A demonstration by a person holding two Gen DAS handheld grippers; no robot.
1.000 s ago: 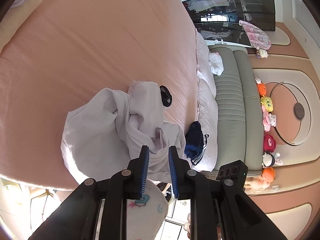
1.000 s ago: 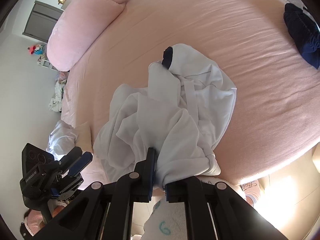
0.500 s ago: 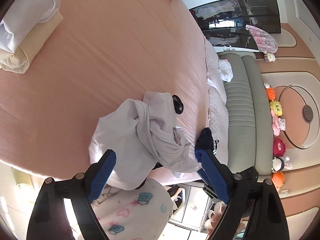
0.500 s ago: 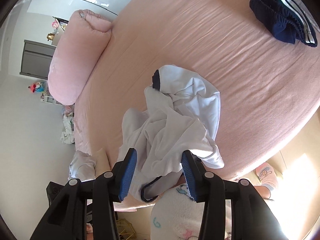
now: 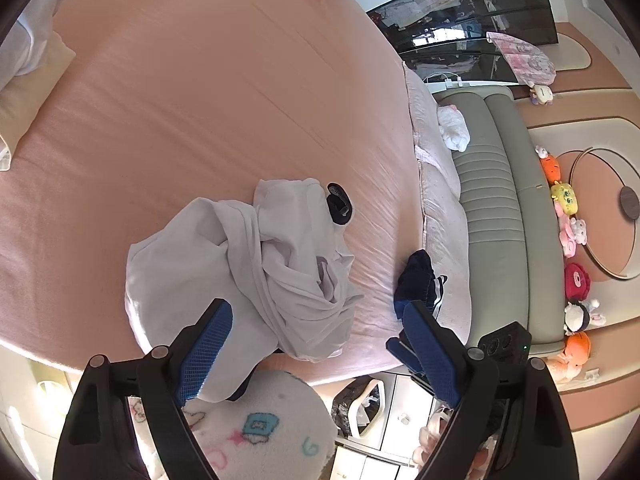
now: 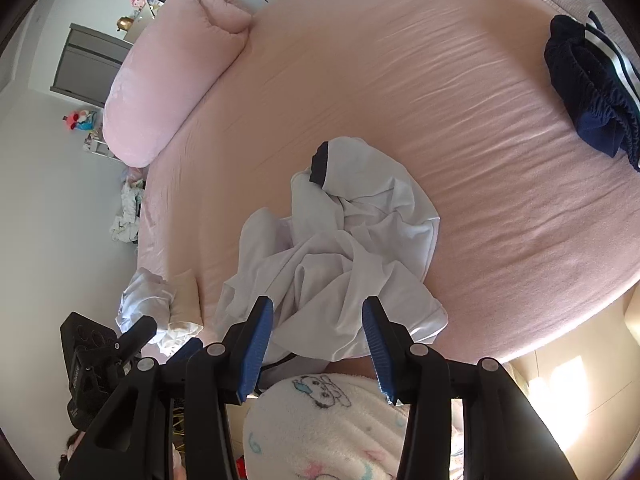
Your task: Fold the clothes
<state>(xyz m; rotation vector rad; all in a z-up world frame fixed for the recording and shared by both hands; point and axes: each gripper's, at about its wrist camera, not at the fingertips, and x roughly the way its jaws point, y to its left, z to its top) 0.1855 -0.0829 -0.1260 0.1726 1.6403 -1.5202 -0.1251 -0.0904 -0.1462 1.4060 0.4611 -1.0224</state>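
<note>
L gripper (image 5: 316,344) w/ ribbed blue pads spread wide, empty, crumpled white garment (image 5: 260,264) w/ dark cuff heaped on smooth pink bed (image 5: 200,100) at 12 o'clock, R gripper (image 6: 318,344) likewise agape, navy striped shorts (image 6: 592,120) bunched at 2 o'clock.

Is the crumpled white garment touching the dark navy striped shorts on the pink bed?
Apart. The right wrist view shows bare pink bedsheet between the white garment and navy shorts.
</note>
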